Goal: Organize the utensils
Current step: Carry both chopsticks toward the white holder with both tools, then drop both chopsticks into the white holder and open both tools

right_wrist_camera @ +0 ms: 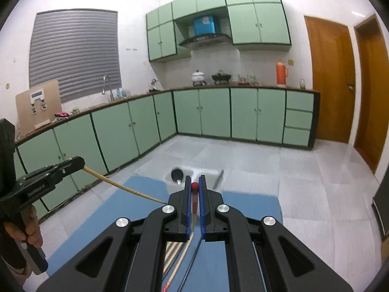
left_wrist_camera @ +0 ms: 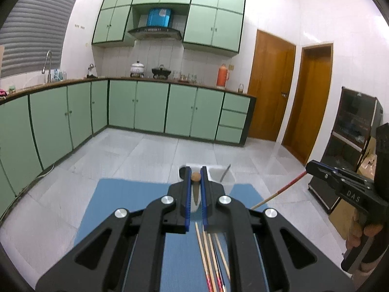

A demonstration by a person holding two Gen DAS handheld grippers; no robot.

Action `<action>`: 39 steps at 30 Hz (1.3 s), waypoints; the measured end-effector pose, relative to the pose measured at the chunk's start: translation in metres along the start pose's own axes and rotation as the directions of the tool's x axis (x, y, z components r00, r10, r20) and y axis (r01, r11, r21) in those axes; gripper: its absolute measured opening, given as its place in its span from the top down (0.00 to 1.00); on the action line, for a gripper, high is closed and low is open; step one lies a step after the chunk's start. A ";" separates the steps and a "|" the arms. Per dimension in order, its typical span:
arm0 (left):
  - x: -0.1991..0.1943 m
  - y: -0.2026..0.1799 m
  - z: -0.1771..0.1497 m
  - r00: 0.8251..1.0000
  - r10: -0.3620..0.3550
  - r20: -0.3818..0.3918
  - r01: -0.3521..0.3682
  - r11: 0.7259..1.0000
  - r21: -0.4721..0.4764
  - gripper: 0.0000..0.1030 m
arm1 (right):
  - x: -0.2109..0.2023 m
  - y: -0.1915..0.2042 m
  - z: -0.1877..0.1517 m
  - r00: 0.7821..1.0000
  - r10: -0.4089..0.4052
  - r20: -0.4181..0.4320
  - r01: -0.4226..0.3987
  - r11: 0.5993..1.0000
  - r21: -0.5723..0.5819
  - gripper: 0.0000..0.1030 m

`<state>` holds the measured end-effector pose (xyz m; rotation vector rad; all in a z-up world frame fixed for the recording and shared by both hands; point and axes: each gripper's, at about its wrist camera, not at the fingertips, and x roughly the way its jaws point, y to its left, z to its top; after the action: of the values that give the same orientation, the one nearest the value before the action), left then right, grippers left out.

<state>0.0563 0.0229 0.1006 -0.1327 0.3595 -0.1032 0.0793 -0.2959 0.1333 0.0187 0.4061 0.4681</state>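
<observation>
My left gripper (left_wrist_camera: 196, 177) is shut on a plain wooden chopstick (left_wrist_camera: 196, 185) that points forward between its blue pads; it also shows in the right wrist view (right_wrist_camera: 121, 187), sticking out of the left gripper (right_wrist_camera: 81, 164). My right gripper (right_wrist_camera: 194, 186) is shut on a red-ended chopstick (right_wrist_camera: 194, 198); in the left wrist view that chopstick (left_wrist_camera: 279, 191) slants down from the right gripper (left_wrist_camera: 308, 168). Several more chopsticks (left_wrist_camera: 211, 260) lie on the blue mat (left_wrist_camera: 126, 206) below both grippers. A white utensil holder (right_wrist_camera: 206, 174) stands at the mat's far edge.
The holder holds a dark round-headed utensil (right_wrist_camera: 177, 174) and a thin metal utensil (left_wrist_camera: 225, 173). Green cabinets (left_wrist_camera: 150, 107) line the back and left walls. A dark cabinet (left_wrist_camera: 350, 143) stands at the right. Grey floor tiles surround the mat.
</observation>
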 end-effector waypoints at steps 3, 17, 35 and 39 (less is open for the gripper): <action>-0.002 -0.002 0.020 0.999 -0.006 0.042 0.005 1.000 0.003 0.94 | 0.001 -0.002 0.025 0.999 0.026 0.036 -0.026 1.000 -0.005 0.95; 0.084 -0.026 0.061 1.000 0.001 0.017 -0.002 0.998 0.061 0.94 | 0.083 -0.006 0.076 0.999 -0.040 0.017 0.041 0.996 -0.073 0.95; 0.206 -0.021 0.041 0.981 0.009 -0.191 0.009 0.996 0.091 0.94 | 0.178 -0.014 0.036 0.985 0.014 -0.172 -0.019 0.999 -0.028 0.94; 0.216 -0.014 0.043 0.976 0.004 -0.219 0.011 0.998 0.067 0.81 | 0.180 -0.024 0.040 0.985 0.032 -0.168 -0.032 0.999 0.001 0.90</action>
<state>0.2712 -0.0127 0.0682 -0.0550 0.5752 -0.1340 0.2512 -0.2347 0.0998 -0.0159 0.5721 0.5037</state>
